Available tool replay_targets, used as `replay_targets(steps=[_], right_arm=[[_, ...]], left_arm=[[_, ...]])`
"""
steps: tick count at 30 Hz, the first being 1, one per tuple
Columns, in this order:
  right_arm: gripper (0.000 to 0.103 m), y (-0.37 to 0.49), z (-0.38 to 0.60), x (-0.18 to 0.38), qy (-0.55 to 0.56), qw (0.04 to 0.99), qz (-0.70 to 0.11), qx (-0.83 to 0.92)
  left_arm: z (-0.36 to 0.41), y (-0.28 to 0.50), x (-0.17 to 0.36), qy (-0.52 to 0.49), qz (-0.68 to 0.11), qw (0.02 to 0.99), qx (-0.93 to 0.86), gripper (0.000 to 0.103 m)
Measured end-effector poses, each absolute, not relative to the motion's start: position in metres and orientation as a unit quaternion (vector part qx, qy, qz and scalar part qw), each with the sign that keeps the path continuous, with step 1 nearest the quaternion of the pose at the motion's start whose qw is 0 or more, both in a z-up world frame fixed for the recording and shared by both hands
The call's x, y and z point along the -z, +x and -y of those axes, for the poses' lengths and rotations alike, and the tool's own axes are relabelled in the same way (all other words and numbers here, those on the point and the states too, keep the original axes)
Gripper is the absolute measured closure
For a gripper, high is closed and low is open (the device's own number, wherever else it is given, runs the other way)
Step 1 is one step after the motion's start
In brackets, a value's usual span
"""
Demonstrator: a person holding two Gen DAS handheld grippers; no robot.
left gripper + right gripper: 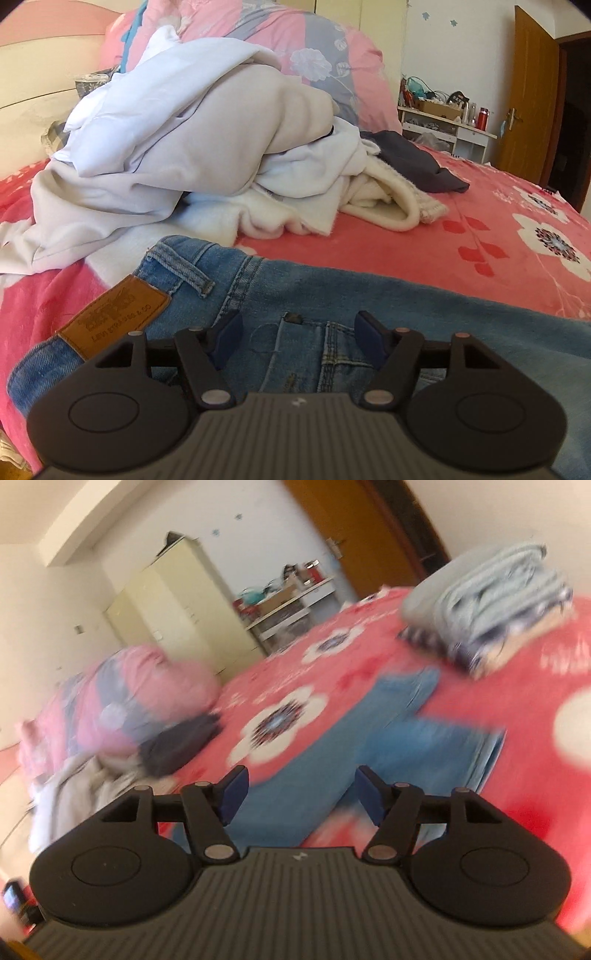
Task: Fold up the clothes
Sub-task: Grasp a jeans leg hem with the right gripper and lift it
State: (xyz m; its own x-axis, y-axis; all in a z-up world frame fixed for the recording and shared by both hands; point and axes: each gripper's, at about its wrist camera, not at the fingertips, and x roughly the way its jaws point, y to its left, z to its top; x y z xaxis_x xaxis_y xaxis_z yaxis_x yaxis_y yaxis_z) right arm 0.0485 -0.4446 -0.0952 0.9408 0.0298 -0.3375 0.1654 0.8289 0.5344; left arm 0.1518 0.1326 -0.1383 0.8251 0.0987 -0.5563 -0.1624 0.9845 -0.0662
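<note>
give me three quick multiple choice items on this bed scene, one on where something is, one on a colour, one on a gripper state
1. Where do the jeans lie?
A. spread on the bedspread, in front of the heap of pale clothes
B. on the white desk
C. hung on the door

2. What colour is the patch at the jeans' waistband?
A. green
B. tan brown
C. black

3. How does the left gripper stand?
A. shut on the waistband
B. shut on nothing
C. open above the denim

Key: 1 A, denim lies flat on the red bedspread before the heap of pale clothes; 2 B, patch is tan; 3 C, a clear gap shows between the pads.
</note>
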Motion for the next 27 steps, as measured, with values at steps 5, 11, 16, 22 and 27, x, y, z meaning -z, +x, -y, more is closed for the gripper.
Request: replay_targets(steps=[5,11,16,22,27], right_arm=[[0.041,0.137,0.531,0.120,0.340,0.913,-0.206,0.086],[0.046,0.220,0.573,0.174,0.391,0.872,-0.274,0.108],[0.084,0.244,0.565,0.187,0.411,0.864,-0.278,0.084],[0.101,0.240,0.551,0.177,0.348,0.895,-0.259,0.108],[0.101,0.196,0.549,0.135,0.261,0.928,-0.215,0.159]], left_arm=[[-0.131,0.152,0.142,-0.052,-0.283,0.955,-0.075,0.033],[-0.132,0.154,0.143,-0.062,-0.277,0.956,-0.080,0.033],[-0.130,0.153,0.144,-0.058,-0.274,0.956,-0.084,0.033],[-0.131,0.152,0.144,-0.062,-0.273,0.956,-0.082,0.033],[-0.133,0.152,0.145,-0.066,-0.271,0.957,-0.080,0.033]])
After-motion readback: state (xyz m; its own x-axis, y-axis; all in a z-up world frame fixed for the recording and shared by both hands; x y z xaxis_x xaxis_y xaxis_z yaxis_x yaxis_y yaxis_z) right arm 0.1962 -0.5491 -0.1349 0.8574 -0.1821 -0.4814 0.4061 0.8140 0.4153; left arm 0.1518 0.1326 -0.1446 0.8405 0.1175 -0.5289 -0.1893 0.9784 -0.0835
